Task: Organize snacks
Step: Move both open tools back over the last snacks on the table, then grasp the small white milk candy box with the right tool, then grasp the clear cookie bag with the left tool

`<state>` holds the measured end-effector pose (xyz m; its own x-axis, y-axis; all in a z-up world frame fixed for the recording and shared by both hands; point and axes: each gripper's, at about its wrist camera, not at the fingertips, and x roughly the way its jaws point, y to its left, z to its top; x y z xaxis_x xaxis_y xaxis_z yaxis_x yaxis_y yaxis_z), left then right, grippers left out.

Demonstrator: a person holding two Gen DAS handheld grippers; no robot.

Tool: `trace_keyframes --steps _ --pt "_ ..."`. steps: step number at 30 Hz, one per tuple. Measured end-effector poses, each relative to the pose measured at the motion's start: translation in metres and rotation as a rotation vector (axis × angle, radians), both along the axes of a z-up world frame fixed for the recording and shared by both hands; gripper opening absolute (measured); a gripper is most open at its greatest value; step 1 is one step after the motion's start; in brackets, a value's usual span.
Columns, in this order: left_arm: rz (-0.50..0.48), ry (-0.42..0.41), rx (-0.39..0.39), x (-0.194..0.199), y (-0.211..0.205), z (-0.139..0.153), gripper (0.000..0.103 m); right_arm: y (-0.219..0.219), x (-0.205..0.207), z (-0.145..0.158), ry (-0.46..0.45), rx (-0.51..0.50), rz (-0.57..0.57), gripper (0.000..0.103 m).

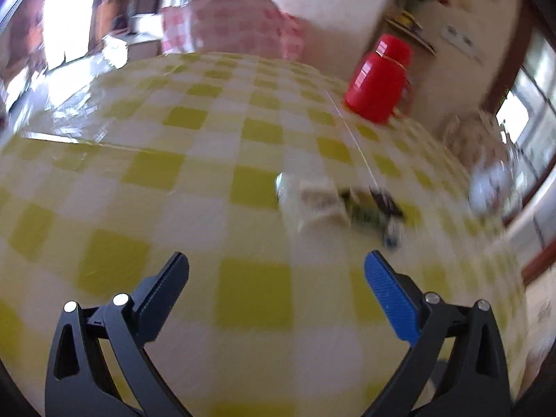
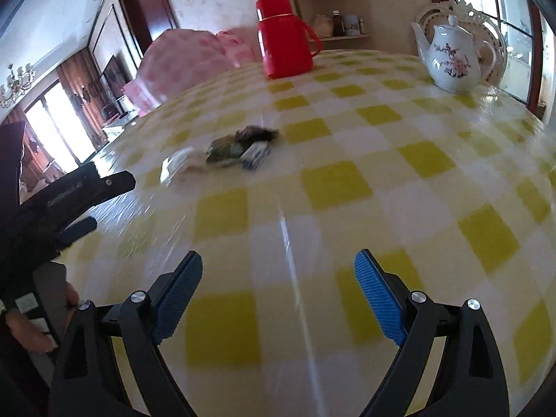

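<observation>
- Snacks (image 2: pixel 239 149) lie in a small heap near the middle of the worktop (image 2: pixel 382 191), which has a glossy cover of yellow and white squares.
- In the heap I can see a clear wrapper (image 2: pixel 177 165) on the left, a green and dark packet (image 2: pixel 224 149) in the middle, and a small white and blue box (image 2: pixel 256 155) touching it on the right.
- Writing on the packets is too blurred to read, so no brand can be told.
- Left claw (image 1: pixel 276 271) is released, holds nothing, and hangs over the cloth with the snacks (image 1: pixel 344 205) ahead of it and a little to the right.
- Right claw (image 2: pixel 278 271) is also released and empty, well apart from the heap.
- Red flask (image 2: pixel 283 36) with a handle stands at the far side of the worktop.
- White teapot (image 2: pixel 451 59) with pink flowers stands at the far right, well apart from the flask.
- Part of a hand (image 2: pixel 31 333) shows at the left edge of the right wrist view, holding the left tool.
</observation>
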<state>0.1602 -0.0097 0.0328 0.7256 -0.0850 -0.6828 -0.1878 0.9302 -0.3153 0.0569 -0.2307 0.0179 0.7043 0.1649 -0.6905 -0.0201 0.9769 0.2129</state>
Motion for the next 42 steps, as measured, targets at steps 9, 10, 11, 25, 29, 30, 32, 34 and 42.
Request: trace_keyframes --steps 9,10,11,25,29,30,32,34,42 --pt "0.191 -0.093 -0.162 0.008 0.061 -0.010 0.101 0.029 0.095 -0.003 0.015 -0.047 0.011 0.078" --pt "0.199 -0.083 -0.197 0.010 0.067 -0.013 0.101 0.040 0.106 -0.004 0.031 -0.095 0.049 0.076" --pt "0.200 -0.070 -0.218 0.012 0.071 -0.015 0.101 0.049 0.116 -0.007 0.048 -0.150 0.089 0.073" --pt "0.199 -0.042 -0.242 0.019 0.080 -0.019 0.101 0.047 0.178 -0.017 0.057 -0.244 0.616 0.070" --pt "0.182 -0.029 -0.207 0.021 0.074 -0.018 0.101 0.049 0.167 -0.015 0.034 -0.236 0.681 0.035" --pt "0.174 -0.026 -0.201 0.022 0.073 -0.018 0.101 0.049 0.163 -0.014 0.029 -0.241 0.692 0.036" --pt "0.166 -0.023 -0.197 0.023 0.073 -0.018 0.101 0.051 0.151 -0.014 0.021 -0.262 0.661 0.035" --pt "0.156 -0.017 -0.185 0.025 0.072 -0.018 0.101 0.052 0.134 -0.013 0.012 -0.294 0.625 0.035" --pt "-0.145 0.081 0.033 0.048 0.019 -0.018 0.101 0.060 0.031 -0.006 0.036 -0.351 0.389 0.035"
